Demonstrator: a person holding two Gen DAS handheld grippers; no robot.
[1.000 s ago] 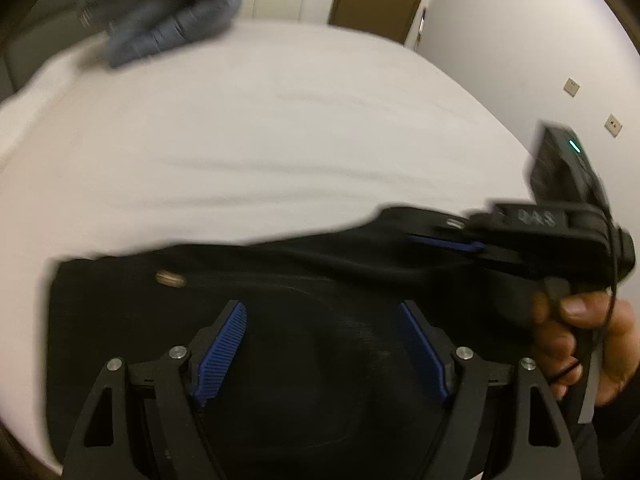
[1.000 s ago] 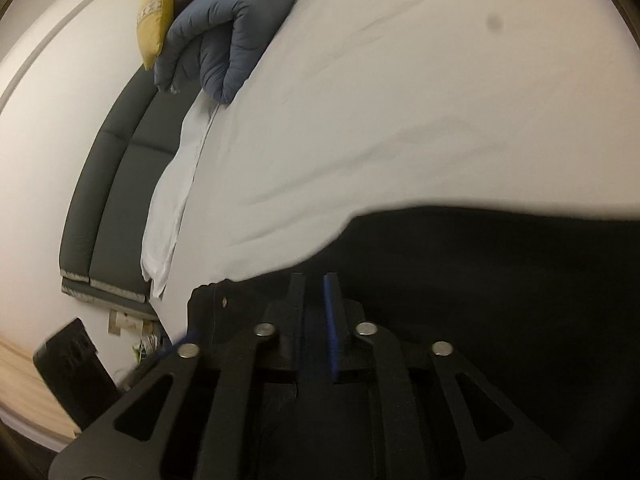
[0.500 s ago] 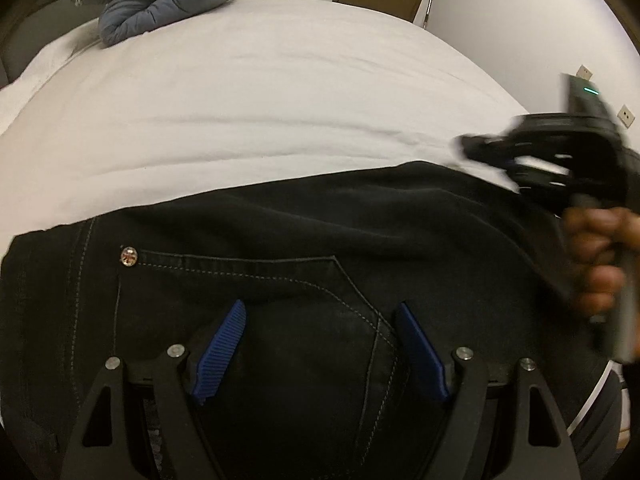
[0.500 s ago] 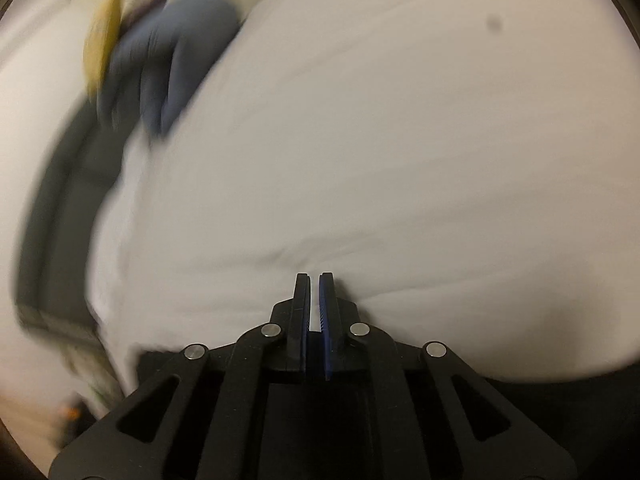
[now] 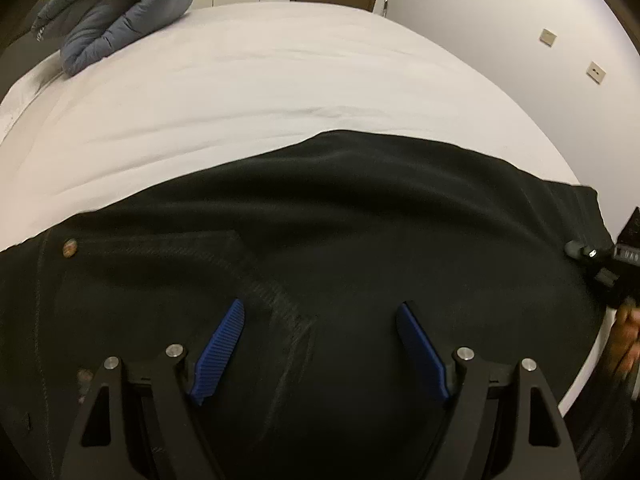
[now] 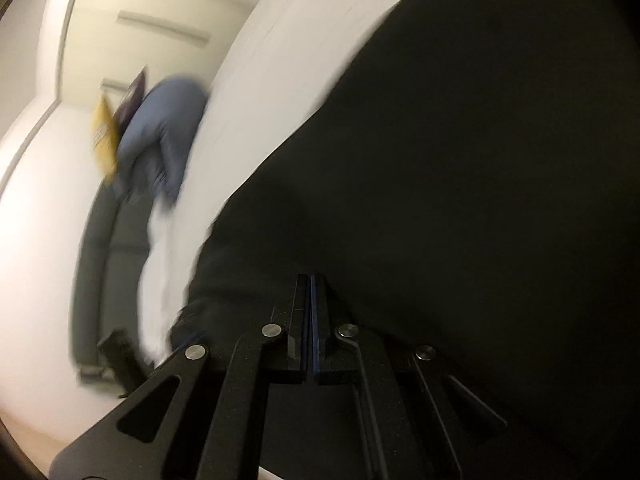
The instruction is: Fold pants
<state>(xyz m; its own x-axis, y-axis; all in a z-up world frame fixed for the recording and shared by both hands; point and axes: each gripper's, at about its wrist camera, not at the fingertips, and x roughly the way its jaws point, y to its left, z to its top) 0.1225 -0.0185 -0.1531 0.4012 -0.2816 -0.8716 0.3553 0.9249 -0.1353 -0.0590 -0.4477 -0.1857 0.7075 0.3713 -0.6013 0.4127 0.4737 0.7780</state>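
Observation:
Black pants [image 5: 340, 240] lie folded on the white bed [image 5: 260, 92], back pocket and a rivet showing near the left. My left gripper [image 5: 320, 312] hangs open and empty just above the pants near the pocket. My right gripper [image 6: 311, 280] is shut; its blue pads press together over the black pants [image 6: 460, 180], and I cannot tell whether any cloth is between them. It also shows in the left wrist view [image 5: 608, 264] at the pants' right edge, held by a hand. The right wrist view is blurred.
A rolled blue-grey duvet [image 5: 116, 20] lies at the bed's far left corner, seen also in the right wrist view [image 6: 164, 136] next to a yellow cushion [image 6: 105, 136]. A dark sofa [image 6: 108, 248] stands beside the bed. The bed's right edge runs near a white wall [image 5: 500, 20].
The right gripper has swung back and down to the pants' right edge, staying shut. The left gripper has stayed open above the pocket, with more of the laid-out pants in view.

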